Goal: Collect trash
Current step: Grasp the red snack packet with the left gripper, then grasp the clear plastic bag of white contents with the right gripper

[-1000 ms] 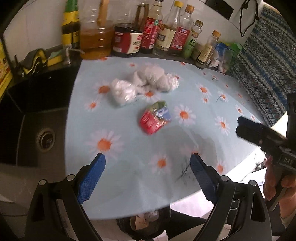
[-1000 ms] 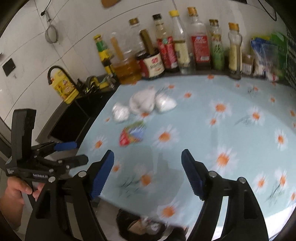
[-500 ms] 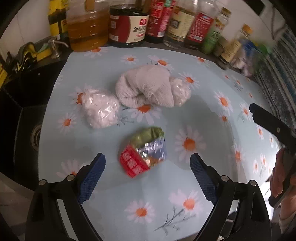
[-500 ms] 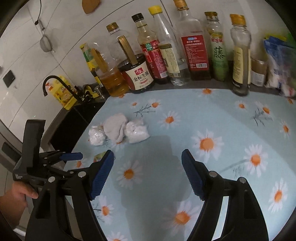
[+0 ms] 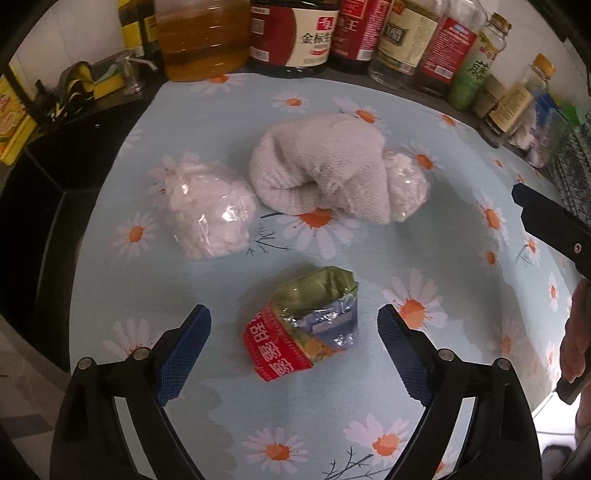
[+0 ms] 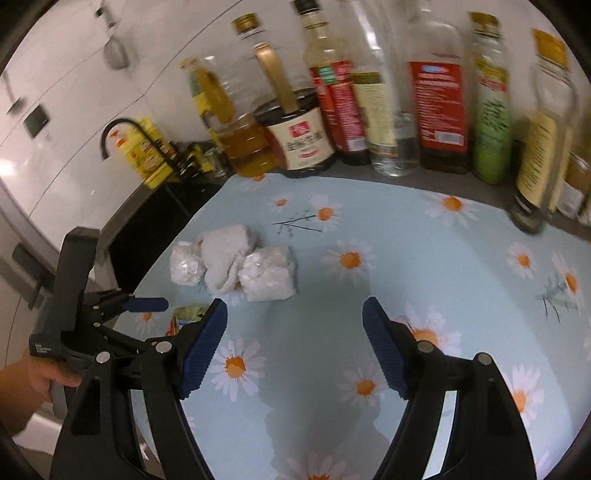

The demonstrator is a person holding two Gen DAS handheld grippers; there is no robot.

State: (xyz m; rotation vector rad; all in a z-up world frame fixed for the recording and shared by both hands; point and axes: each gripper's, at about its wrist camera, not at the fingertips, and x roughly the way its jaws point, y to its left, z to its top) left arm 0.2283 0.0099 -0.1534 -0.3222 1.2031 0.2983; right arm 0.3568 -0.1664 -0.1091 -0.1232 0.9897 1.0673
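A crumpled red and green snack wrapper lies on the daisy-print cloth, between the blue pads of my open left gripper. Behind it lie a plastic bag of white scraps, a grey-white rag and a second white bag. In the right wrist view my open, empty right gripper hovers over the cloth, with the rag and both bags ahead to its left. The wrapper is mostly hidden behind its left finger.
A row of oil and sauce bottles lines the back wall. A dark sink with a black tap lies left of the cloth. The right gripper's finger shows at the left wrist view's right edge.
Both grippers have moved forward over the counter. The wrapper now sits between the left gripper's pads. The right gripper has come closer to the bottles. Both have stayed open.
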